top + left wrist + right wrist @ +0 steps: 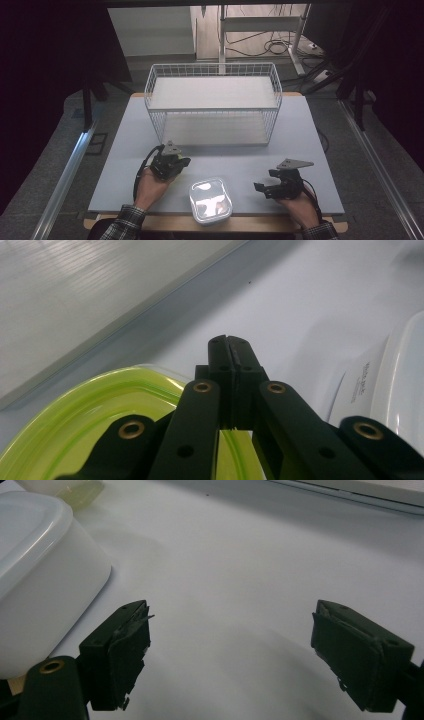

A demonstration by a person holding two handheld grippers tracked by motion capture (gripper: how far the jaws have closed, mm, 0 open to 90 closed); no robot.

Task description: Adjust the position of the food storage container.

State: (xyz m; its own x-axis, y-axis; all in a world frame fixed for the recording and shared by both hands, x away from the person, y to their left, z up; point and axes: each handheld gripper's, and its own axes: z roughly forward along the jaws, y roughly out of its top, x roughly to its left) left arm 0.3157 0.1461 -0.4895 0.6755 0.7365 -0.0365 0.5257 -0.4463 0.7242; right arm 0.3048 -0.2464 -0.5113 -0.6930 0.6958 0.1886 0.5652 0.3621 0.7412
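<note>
Our left gripper (231,347) has its jaws pressed together; a yellow-green lid (85,425) lies under and just behind the fingertips, but we cannot tell whether its rim is pinched between them. In the high view this gripper (181,162) sits left of the white container (210,200) at the table's (300,130) near edge. Our right gripper (230,645) hangs with fingers spread wide and nothing between them; the container (35,575) stands just beyond its left finger (120,655), apart from it.

Risks, as we judge them: if the lid is gripped only by its rim it may slip or swing. The right gripper's left finger, closing or sweeping in, could nudge the container off the near edge. The wire basket (214,102) stands well clear.
</note>
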